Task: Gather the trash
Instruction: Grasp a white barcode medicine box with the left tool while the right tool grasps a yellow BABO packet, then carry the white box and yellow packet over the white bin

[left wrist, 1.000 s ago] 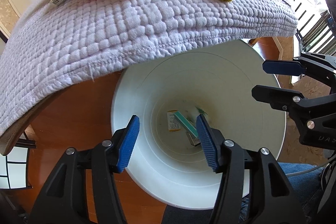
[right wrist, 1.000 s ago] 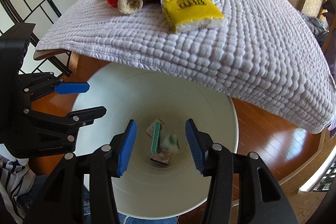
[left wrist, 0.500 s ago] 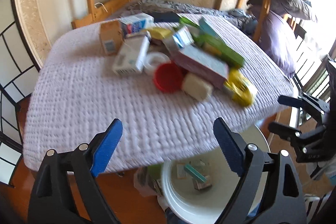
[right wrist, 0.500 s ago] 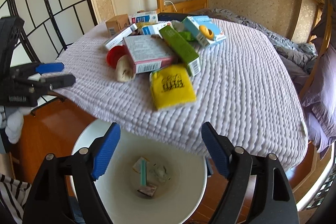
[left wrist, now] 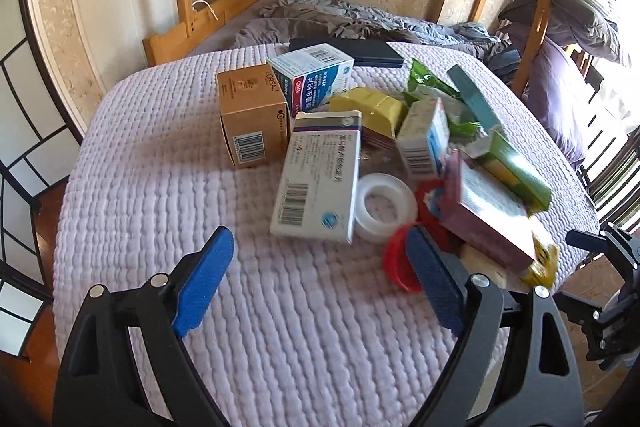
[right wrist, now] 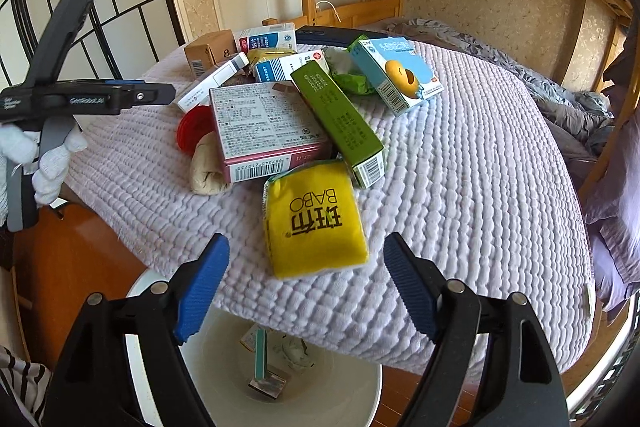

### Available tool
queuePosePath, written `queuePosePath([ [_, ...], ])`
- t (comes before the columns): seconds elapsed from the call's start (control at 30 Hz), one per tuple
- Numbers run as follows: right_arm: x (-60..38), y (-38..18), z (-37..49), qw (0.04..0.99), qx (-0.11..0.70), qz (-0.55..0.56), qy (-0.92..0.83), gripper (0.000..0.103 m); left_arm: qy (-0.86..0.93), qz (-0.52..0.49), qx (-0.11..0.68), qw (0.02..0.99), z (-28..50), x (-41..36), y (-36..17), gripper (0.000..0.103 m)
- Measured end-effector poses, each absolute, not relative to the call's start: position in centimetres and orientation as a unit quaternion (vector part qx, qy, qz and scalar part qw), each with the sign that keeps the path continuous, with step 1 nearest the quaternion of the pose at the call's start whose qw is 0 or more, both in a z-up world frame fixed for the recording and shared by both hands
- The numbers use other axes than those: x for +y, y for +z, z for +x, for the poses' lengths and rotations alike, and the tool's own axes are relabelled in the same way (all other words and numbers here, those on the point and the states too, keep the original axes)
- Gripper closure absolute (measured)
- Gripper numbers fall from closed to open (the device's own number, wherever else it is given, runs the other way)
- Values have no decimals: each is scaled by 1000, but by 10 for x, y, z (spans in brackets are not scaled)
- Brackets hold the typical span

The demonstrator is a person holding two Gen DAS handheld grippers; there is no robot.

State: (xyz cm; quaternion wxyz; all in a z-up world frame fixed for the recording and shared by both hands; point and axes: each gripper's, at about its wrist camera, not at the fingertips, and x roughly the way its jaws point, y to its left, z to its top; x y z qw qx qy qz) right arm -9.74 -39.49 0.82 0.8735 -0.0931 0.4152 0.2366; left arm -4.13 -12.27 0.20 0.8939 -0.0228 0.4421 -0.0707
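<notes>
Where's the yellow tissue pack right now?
In the right wrist view, the yellow tissue pack lies at the near edge of the quilted cover, just ahead of the open right gripper, below the pink box.

Left of the brown box (left wrist: 250, 115) the quilt (left wrist: 160, 187) lies bare; right of it, crowded boxes (stacked, overlapping) block passage.

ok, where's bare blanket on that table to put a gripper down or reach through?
Free: the near-left blanket in front of the brown box, and the right side beyond the blue carton. Crowded: the middle heap around the pink box, green box and yellow pack.
</notes>
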Motion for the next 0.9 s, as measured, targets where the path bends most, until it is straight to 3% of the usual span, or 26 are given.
queuePosePath([
  [0.33, -388, 0, -78, 866, 427, -80, 249, 26, -94, -48, 466, 879, -4, -118, -12, 23],
  [0.53, -388, -5, -74, 861, 435, -76, 252, 34, -113, -73, 480, 867, 11, -115, -21, 39],
  [0.6, -388, -7, -71, 859, 438, -71, 253, 38, -123, -78, 479, 866, 11, -116, -20, 49],
  [0.7, -391, -9, -70, 857, 442, -69, 255, 49, -128, -77, 481, 864, 11, -116, -18, 50],
  [0.9, -396, -5, -73, 859, 438, -65, 256, 51, -130, -72, 476, 867, -2, -118, -9, 50],
])
